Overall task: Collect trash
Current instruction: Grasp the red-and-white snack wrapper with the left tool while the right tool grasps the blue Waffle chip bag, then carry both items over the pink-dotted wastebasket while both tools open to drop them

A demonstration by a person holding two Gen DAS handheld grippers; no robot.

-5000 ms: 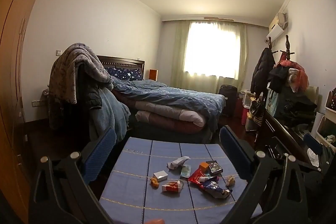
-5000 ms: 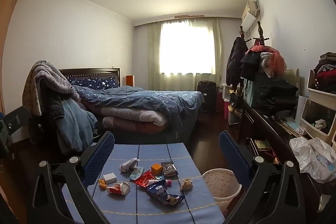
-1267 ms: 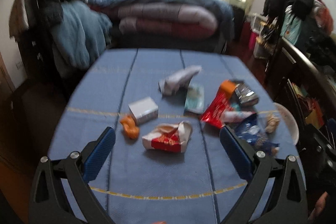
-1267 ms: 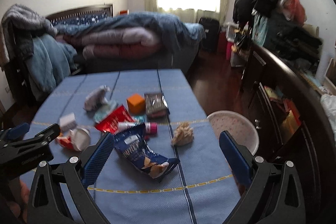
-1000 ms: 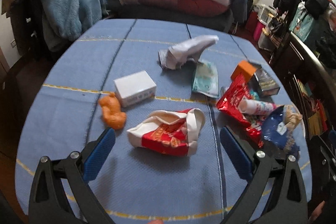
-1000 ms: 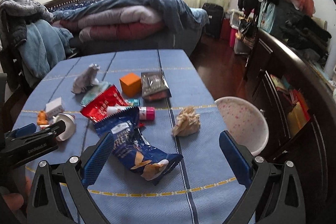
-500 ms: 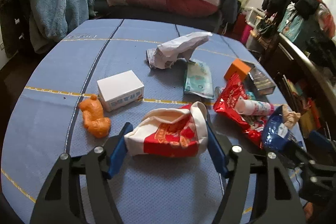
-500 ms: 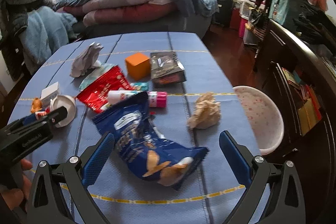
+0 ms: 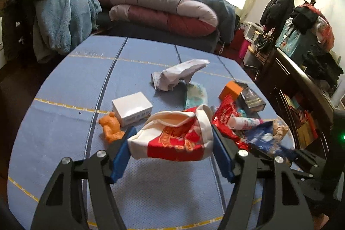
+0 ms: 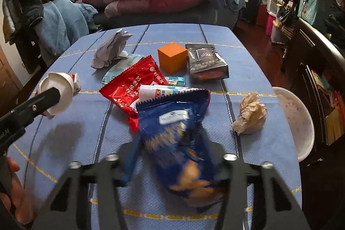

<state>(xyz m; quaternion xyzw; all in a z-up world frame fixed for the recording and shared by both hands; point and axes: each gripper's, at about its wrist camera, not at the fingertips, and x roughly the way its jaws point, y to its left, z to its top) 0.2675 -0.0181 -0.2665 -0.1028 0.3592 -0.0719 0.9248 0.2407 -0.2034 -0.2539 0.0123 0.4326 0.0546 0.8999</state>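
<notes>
A crumpled red and white paper cup (image 9: 176,143) hangs just above the blue table (image 9: 64,100), its shadow below it. My left gripper (image 9: 172,133) is shut on it, one blue pad on each side. In the right wrist view that cup (image 10: 58,89) shows at the left edge. A blue snack bag (image 10: 172,122) stands between the fingers of my right gripper (image 10: 170,143), whose jaws are closing and squeeze its sides. Still on the cloth lie a red wrapper (image 10: 133,83), a tube (image 10: 159,91) and a brown paper wad (image 10: 250,115).
An orange cube (image 10: 172,56), a dark packet (image 10: 206,63) and a grey crumpled wrapper (image 10: 110,51) lie farther back. A white box (image 9: 131,107) and an orange lump (image 9: 111,127) sit at the left. A white spotted bin (image 10: 295,118) stands below the table's right edge.
My left gripper closed on the red and white cup and raised it off the cloth. My right gripper came down over the blue snack bag and its fingers drew in around it.
</notes>
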